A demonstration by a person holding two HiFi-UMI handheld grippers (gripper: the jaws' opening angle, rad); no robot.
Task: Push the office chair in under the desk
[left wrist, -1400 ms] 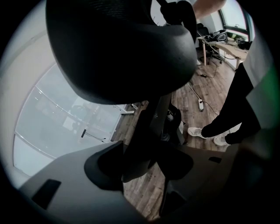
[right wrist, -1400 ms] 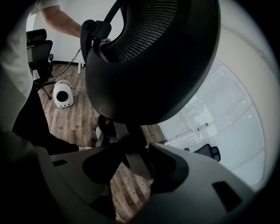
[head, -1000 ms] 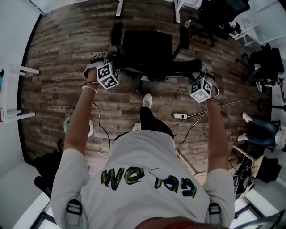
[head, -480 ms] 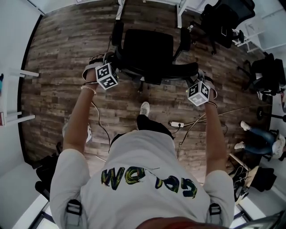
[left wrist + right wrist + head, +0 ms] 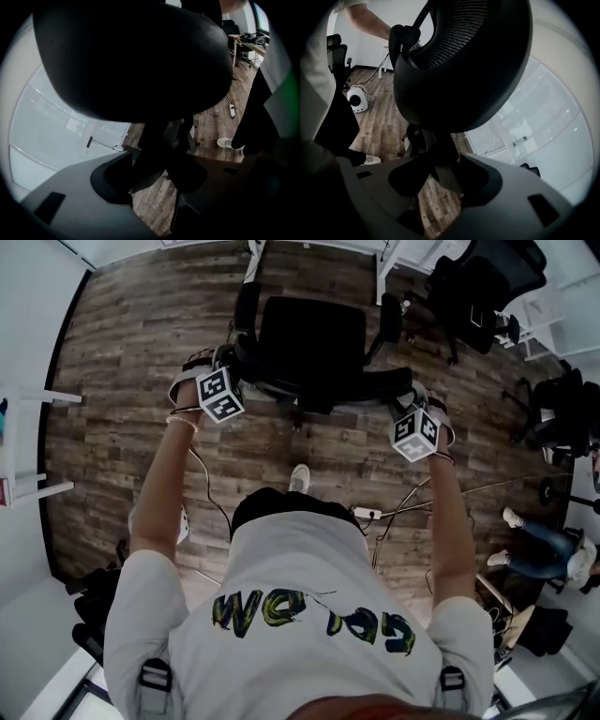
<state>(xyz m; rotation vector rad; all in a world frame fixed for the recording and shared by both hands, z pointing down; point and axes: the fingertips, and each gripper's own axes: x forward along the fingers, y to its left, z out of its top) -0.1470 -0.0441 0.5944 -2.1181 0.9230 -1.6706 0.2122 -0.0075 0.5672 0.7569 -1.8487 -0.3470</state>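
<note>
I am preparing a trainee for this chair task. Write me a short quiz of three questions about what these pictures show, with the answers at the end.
1. True or false: the office chair lies tipped over on the floor.
2. Which part of the chair stands between the jaws of the right gripper? A. an armrest. B. a part of the backrest. C. a wheel.
3. Fill in: seen from the person, the white desk legs stand ___ the chair.

Key
1. False: it stands upright.
2. B
3. beyond
</note>
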